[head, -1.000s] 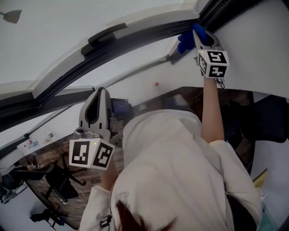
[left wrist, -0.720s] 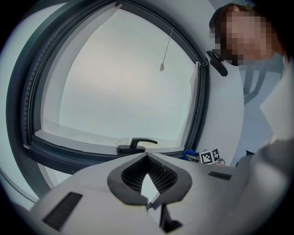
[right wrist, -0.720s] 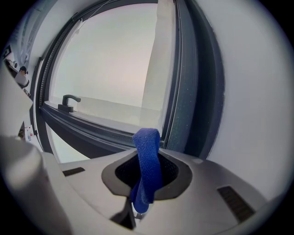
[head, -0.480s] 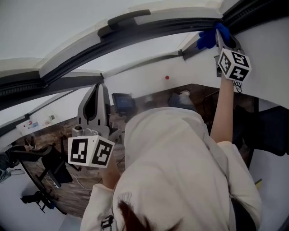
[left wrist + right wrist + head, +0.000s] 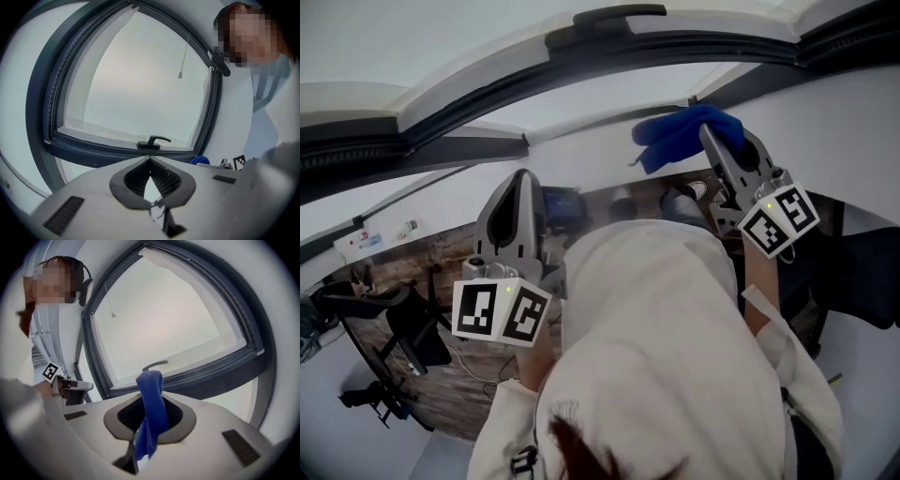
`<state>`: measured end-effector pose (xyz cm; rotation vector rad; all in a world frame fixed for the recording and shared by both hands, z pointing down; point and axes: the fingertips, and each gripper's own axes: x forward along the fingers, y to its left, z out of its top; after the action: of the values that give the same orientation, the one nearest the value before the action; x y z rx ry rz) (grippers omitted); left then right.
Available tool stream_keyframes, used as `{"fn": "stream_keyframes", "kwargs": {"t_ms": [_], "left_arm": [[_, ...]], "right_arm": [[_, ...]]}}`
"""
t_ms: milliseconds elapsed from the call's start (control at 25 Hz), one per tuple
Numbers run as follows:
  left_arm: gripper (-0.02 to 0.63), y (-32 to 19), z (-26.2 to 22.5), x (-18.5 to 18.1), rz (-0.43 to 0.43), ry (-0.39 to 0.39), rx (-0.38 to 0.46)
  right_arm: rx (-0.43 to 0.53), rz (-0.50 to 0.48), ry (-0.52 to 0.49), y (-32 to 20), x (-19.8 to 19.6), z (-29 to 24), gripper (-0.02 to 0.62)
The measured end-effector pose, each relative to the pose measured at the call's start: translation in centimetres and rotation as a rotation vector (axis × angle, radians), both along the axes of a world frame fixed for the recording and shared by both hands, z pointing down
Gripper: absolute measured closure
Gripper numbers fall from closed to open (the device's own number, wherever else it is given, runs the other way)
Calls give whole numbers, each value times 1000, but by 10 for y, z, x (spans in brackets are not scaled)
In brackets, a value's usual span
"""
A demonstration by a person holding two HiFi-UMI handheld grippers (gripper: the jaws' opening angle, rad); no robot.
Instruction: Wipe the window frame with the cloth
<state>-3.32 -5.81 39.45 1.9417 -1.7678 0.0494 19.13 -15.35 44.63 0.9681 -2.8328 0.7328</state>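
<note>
Two grippers are raised: the right gripper [image 5: 717, 150] pinches the blue cloth [image 5: 151, 404], held just short of the dark window frame [image 5: 220, 367]. The left gripper [image 5: 150, 159] is closed on nothing, jaw tips meeting.

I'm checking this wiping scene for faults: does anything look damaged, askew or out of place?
Nothing stands out. The dark grey window frame looks intact, its black handle is in place, and the blue woven cloth sits clamped in the right gripper.

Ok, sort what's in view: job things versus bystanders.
In the job: blue cloth, right gripper shut on it, window frame.
Just about: left gripper, shut and empty; window handle; pull cord; office chair.
</note>
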Motion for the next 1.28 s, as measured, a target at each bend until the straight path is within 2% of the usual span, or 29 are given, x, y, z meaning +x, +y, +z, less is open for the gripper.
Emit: {"fn": "stream_keyframes", "kwargs": {"t_ms": [120, 240, 520, 680, 1080, 1280], "left_arm": [[601, 4, 3, -9, 30, 5, -9], [601, 6, 10, -14, 76, 9, -23], [601, 0, 16, 1, 200, 31, -25], [601, 1, 18, 17, 251, 48, -20], [601, 20, 10, 48, 276, 52, -6], [601, 31, 9, 48, 249, 50, -8]], "right_arm": [[9, -27, 5, 29, -24, -9, 543], [15, -2, 10, 51, -36, -15, 543], [31, 109, 58, 88, -22, -27, 543], [29, 141, 92, 103, -11, -29, 543], [88, 102, 142, 120, -1, -38, 543], [66, 72, 97, 123, -5, -33, 543]]}}
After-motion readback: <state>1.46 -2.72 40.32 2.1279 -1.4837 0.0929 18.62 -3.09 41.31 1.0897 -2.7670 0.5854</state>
